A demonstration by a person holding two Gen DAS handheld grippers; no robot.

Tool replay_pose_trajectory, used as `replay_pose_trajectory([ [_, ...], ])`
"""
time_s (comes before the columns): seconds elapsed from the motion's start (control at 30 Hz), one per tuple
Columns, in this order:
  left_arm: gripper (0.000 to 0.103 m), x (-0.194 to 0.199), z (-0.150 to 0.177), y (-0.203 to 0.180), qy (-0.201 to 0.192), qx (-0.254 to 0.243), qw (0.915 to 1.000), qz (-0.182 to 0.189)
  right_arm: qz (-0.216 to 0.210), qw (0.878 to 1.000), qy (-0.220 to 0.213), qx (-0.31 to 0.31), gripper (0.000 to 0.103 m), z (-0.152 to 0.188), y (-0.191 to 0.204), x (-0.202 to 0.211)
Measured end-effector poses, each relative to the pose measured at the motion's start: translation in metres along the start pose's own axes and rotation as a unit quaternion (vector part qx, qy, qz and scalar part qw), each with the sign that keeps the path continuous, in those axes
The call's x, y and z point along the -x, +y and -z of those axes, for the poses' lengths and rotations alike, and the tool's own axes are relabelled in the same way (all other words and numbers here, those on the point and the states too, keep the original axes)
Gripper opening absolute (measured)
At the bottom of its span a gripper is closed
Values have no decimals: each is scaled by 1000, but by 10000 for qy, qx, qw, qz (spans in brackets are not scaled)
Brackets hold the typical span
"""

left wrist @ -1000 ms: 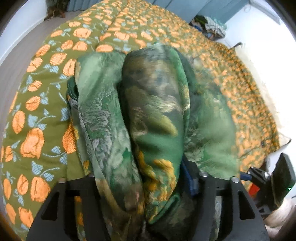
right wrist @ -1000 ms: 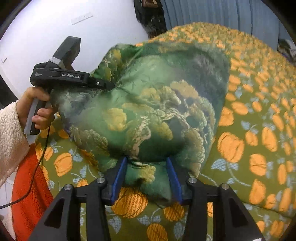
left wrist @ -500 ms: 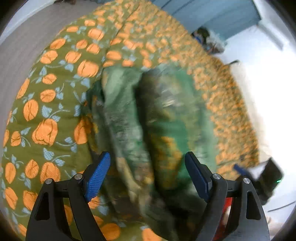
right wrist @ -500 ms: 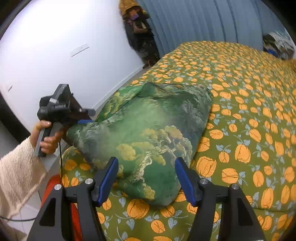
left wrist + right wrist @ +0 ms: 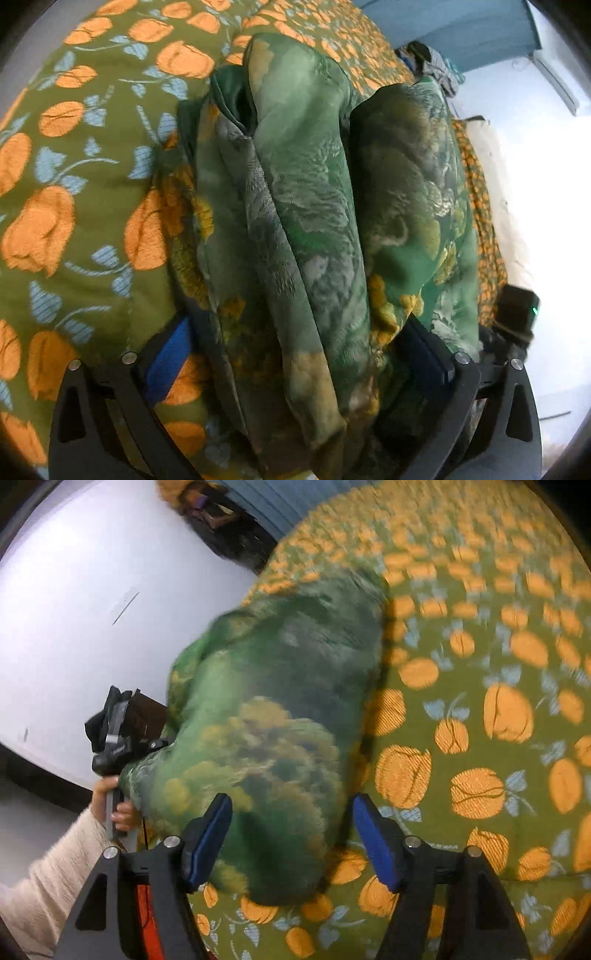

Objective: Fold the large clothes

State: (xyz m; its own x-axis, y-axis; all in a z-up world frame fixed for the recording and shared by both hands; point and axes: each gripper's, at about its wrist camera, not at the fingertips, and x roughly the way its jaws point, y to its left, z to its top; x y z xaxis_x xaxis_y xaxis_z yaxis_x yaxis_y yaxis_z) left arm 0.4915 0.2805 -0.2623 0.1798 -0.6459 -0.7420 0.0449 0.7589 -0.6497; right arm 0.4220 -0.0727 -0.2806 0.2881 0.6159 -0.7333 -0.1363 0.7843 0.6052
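Observation:
A folded green garment [image 5: 314,221] with a yellow-and-grey print lies in a thick bundle on the bed. My left gripper [image 5: 295,354] straddles its near end with the jaws opening very wide; cloth fills the gap and drapes over the right pad, but nothing is pinched. In the right wrist view the garment [image 5: 277,701] runs away from my right gripper [image 5: 293,843], whose jaws are opening too. Its right pad stands clear of the cloth and its left pad is at the cloth's edge. The left gripper's body [image 5: 118,738] shows there at the garment's left end, held by a hand [image 5: 110,805].
An olive bedspread [image 5: 480,701] with orange fruit covers the bed to the right and far side. A white wall [image 5: 74,609] runs along the left. A clothes pile [image 5: 432,66] sits at the bed's far end. Something red [image 5: 147,923] lies below my cream sleeve [image 5: 48,886].
Both grippers were shut on the garment's near end and have let it go, with their jaws spread wide. The bundle has settled on the bed, and the right gripper has rolled and shifted sideways.

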Motion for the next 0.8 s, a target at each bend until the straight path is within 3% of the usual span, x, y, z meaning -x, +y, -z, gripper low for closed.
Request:
replay_pose_trajectory([
  [0.13, 103, -15, -9, 0, 86, -96, 9999, 95, -481, 9988, 90, -75, 74, -20, -14, -24],
  [0.2, 103, -22, -12, 5, 132, -125, 9997, 157, -578, 9983, 58, -53, 94, -32, -15, -40],
  [0.27, 103, -27, -16, 6, 165, -154, 9995, 227, -740, 9970, 191, -128, 103, -40, -17, -59],
  [0.4, 103, -33, -17, 6, 113, -156, 9994, 279, -968, 9938, 451, -315, 103, -47, -25, -85],
  [0.57, 103, -35, -11, 6, 196, -90, 9996, 156, -997, 9924, 637, -326, 103, -47, -27, -88],
  [0.63, 92, -38, -10, 1, 103, -10, 9999, 78, -732, 9959, 510, -134, 87, -47, -17, -82],
  [0.67, 72, -34, -7, -4, 43, -16, 9999, 124, -641, 9969, 457, -51, 74, -47, -14, -80],
  [0.7, 63, -31, -7, -8, 1, -21, 9999, 105, -617, 9974, 362, 6, 65, -46, -9, -73],
  [0.8, 50, -17, -1, -21, -144, -41, 9997, 174, -639, 9974, 183, 281, 55, -45, 9, -57],
])
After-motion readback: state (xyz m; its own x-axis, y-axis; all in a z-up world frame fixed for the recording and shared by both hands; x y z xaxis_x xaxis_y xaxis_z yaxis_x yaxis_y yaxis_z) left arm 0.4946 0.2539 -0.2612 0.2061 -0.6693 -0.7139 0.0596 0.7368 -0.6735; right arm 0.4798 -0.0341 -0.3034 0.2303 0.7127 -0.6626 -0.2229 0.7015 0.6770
